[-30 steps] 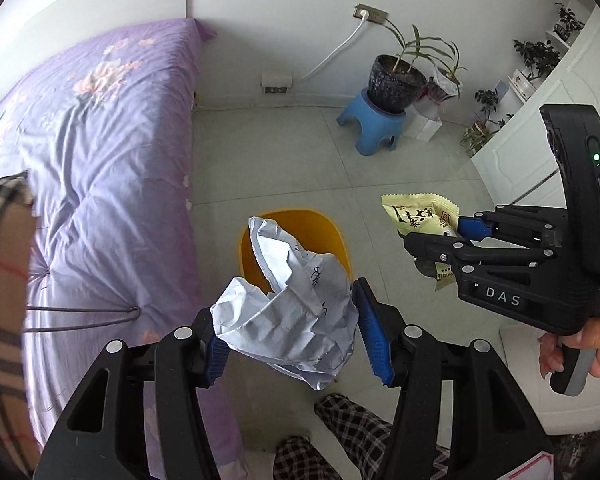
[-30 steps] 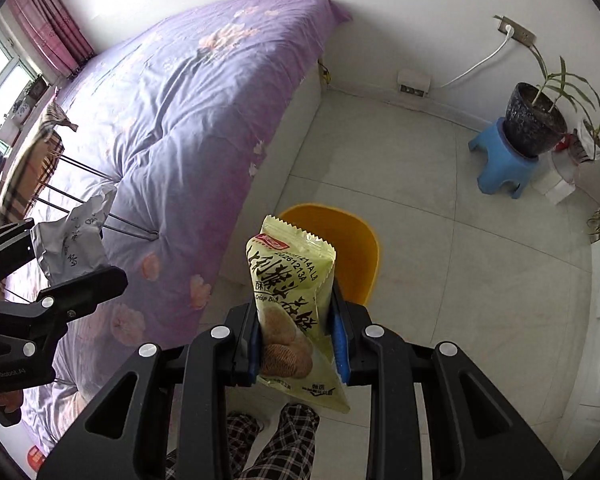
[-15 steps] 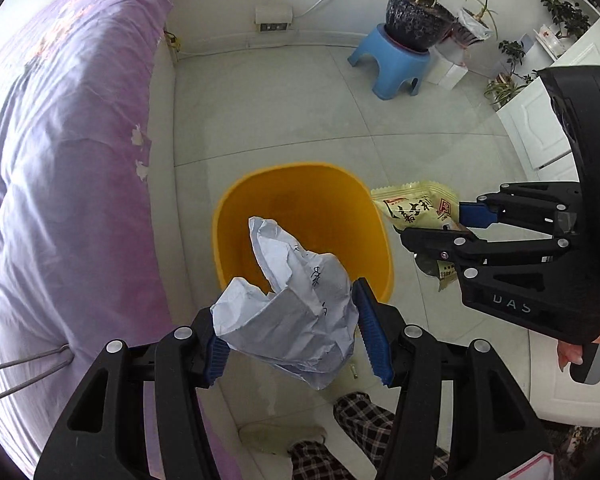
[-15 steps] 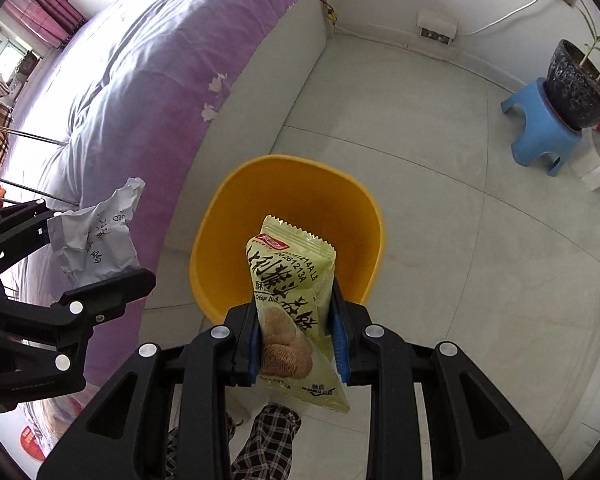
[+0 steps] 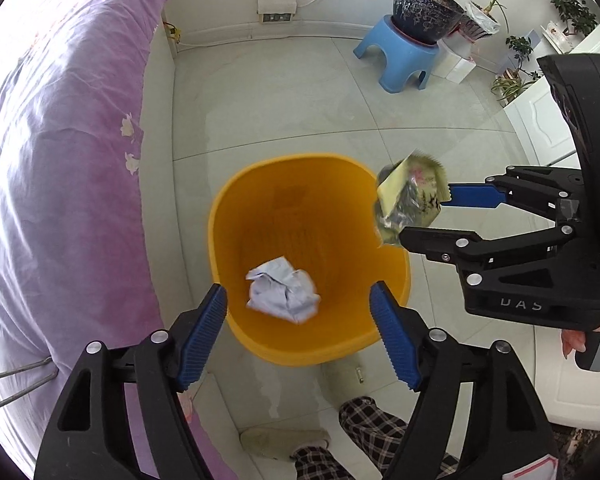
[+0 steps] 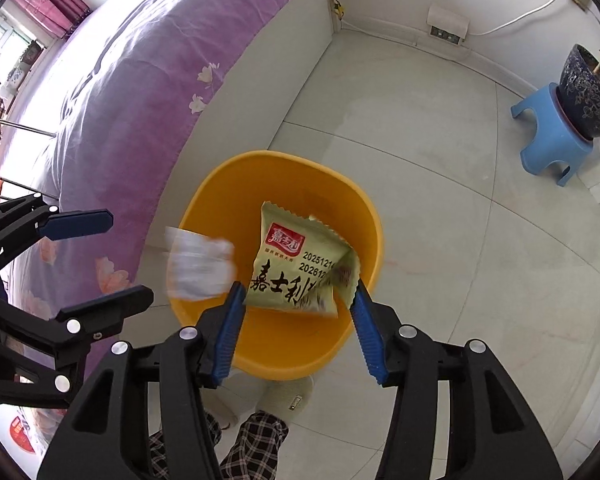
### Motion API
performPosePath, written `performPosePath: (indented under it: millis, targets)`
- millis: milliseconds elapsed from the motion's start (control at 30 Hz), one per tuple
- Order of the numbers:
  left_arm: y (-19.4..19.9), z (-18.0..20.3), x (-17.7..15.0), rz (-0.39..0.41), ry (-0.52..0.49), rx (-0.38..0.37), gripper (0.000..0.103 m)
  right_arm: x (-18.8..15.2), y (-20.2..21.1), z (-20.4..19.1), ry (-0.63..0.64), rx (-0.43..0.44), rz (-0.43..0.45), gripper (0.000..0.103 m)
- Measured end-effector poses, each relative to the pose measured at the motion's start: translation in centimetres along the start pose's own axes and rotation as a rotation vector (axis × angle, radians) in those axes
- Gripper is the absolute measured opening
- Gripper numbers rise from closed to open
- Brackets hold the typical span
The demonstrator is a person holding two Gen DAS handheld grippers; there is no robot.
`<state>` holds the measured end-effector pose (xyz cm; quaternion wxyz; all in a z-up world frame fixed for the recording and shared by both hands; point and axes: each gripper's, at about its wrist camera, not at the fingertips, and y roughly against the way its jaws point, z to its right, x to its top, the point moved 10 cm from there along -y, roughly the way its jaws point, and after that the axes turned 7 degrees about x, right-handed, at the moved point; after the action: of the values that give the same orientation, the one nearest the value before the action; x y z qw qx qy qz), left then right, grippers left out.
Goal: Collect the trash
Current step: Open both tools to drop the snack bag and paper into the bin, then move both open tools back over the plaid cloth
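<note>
Beside the purple bed (image 5: 60, 160), on the floor, the orange bin (image 5: 236, 200) is standing. The snack packet (image 6: 300, 268), long axis tilted with top edge away, and the crumpled paper (image 5: 284, 290) are falling loose above it. Both the left gripper (image 5: 300, 320) and the right gripper (image 6: 296, 320) are opening their fingers, pressing nothing.

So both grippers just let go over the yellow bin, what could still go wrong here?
1. The snack packet is dropping near the yellow bin's rim, so it could clip the edge and land on the floor.
2. The paper ball looks safely inside.
3. The open left gripper hangs near the rim and could bump it.
</note>
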<state>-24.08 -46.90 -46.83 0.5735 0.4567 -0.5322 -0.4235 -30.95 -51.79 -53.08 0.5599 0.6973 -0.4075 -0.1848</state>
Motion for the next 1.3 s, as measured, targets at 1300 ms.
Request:
performPosePath:
  millis: [1300]
  targets:
    - [24.1,-6.3,-1.9,0.262,0.188,0.127,0.074,1.3,21.3,-15.2,0.218,0.009,0.22,0.062]
